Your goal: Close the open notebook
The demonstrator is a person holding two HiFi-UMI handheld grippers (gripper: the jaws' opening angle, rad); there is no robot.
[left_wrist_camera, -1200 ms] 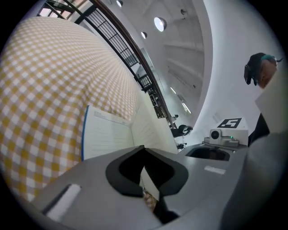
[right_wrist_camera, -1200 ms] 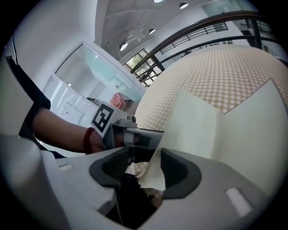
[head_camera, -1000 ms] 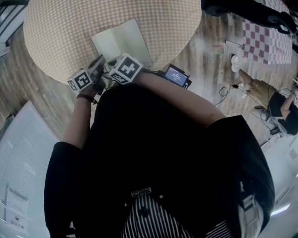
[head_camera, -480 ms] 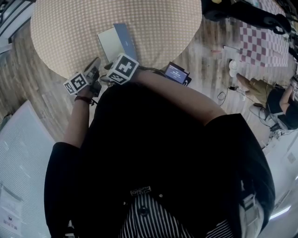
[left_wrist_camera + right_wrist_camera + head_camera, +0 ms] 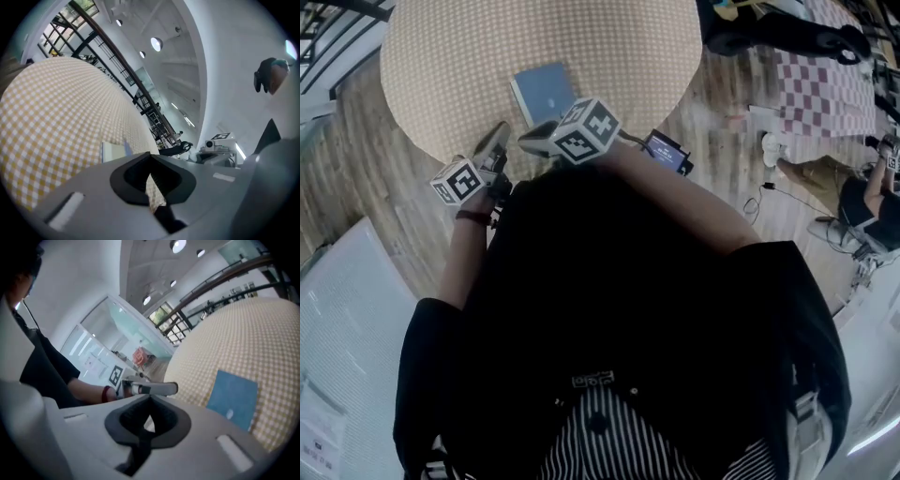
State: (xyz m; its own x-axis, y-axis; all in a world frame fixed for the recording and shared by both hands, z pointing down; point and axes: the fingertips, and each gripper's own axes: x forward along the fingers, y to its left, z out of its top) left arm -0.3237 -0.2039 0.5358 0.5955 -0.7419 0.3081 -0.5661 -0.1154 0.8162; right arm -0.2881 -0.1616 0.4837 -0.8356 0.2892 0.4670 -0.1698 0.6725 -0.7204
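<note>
Since the earlier frame the notebook (image 5: 546, 91) has gone from open pale pages to shut, and it is now lying flat, blue cover up, on the round table (image 5: 441, 56) near the person's edge. It is looking thin, rectangular and smooth against the woven yellow-checked cloth (image 5: 262, 343). With nothing pressing on it, a springy cover could be creeping back open. The right gripper (image 5: 536, 140) has just been closing its jaws on nothing, and the left gripper (image 5: 497, 141) is likewise clenched and empty. Both are hanging apart from the cover.
</note>
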